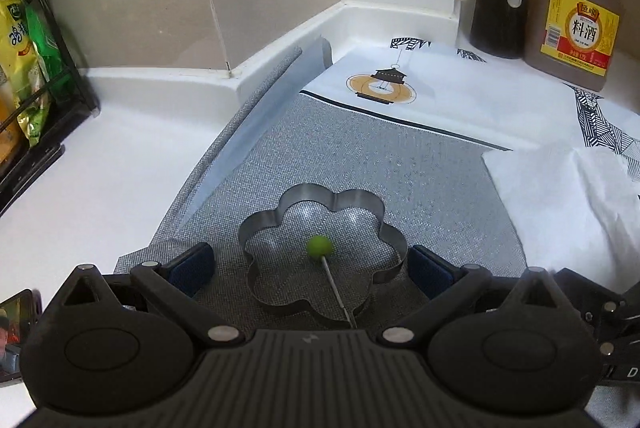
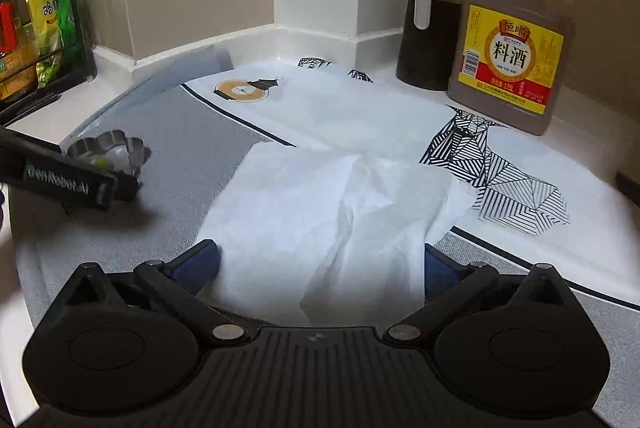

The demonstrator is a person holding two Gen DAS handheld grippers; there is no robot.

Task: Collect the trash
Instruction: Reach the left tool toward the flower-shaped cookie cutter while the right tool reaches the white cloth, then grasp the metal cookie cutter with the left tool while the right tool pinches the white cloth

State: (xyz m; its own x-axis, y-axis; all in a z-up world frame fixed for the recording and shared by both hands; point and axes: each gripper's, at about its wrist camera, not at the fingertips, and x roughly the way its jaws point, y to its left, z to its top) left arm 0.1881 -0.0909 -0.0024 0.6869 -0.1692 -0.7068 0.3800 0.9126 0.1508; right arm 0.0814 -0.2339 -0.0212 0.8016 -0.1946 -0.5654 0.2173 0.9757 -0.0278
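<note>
The left gripper (image 1: 308, 268) stood with its jaws wide open on either side of a flower-shaped steel ring mould (image 1: 320, 248) with a green-tipped pin (image 1: 319, 246) inside, gripping nothing. The right gripper (image 2: 320, 264) also had its jaws spread wide, flanking the near edge of a crumpled white paper towel (image 2: 332, 204) without pinching it. Both things lay on a grey woven mat (image 1: 400, 164) on the white surface (image 1: 100, 168); far right stood a dark sauce dispenser (image 2: 430, 24) and a yellow-labelled cooking wine jug (image 2: 516, 28).
</note>
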